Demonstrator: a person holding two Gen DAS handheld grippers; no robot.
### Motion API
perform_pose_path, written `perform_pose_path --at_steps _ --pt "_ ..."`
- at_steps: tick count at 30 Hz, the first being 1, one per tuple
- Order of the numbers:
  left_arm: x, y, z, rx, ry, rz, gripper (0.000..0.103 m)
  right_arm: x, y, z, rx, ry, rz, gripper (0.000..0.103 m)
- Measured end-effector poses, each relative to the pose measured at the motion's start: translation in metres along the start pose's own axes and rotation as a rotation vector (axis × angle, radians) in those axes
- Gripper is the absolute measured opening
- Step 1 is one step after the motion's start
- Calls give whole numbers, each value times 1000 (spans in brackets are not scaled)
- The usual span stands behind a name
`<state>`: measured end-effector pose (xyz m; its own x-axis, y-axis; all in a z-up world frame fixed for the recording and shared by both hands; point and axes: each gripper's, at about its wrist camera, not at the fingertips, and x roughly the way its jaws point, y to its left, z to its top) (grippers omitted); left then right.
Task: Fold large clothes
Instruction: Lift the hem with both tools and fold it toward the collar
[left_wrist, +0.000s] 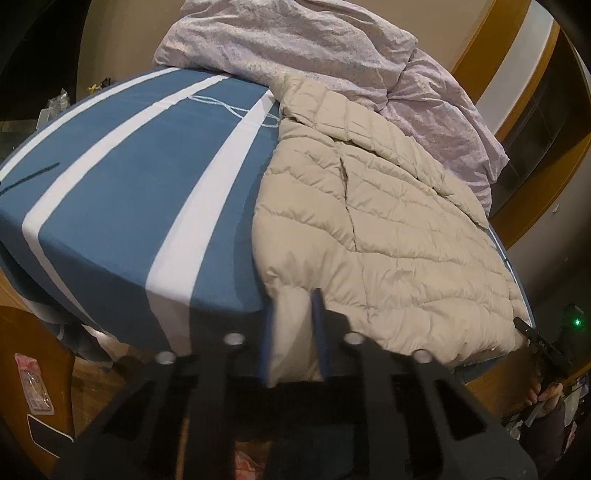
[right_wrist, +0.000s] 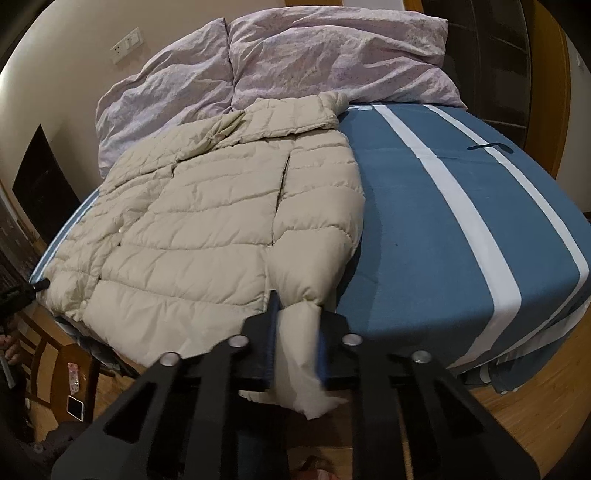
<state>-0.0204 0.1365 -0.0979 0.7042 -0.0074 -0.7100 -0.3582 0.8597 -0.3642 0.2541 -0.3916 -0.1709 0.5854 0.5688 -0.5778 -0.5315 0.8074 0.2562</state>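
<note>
Jacket (right_wrist: 207, 218) cuff clamped in right gripper (right_wrist: 295, 314) jaws.

One puffer jacket (right_wrist: 207, 218), one striped bedsheet (right_wrist: 443, 236), one lilac duvet (right_wrist: 295, 55), one phone (right_wrist: 75, 407).

No text, label, brand or number can be read in either view. A pink packet (left_wrist: 33, 384) on the wooden furniture at the near left of the left wrist view carries printing, but it is too small and blurred to make out.
</note>
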Motion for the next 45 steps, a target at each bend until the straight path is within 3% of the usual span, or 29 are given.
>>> perform_pose_path --at_steps 4,11,25,34,45 --pt "-5 -3 3 3 -15 3 6 -8 -2 11 22 -35 3 8" --pt "-22 -17 28 41 -95 40 4 -22 5 43 12 -108 -25 8" --pt "-8 -50 140 42 -216 73 3 -1 18 143 2 -208 -53 8" --pt "47 -65 226 52 -232 100 3 53 17 213 23 -201 -58 8" --pt "139 -52 314 37 -192 157 3 154 0 289 83 -156 -75 8"
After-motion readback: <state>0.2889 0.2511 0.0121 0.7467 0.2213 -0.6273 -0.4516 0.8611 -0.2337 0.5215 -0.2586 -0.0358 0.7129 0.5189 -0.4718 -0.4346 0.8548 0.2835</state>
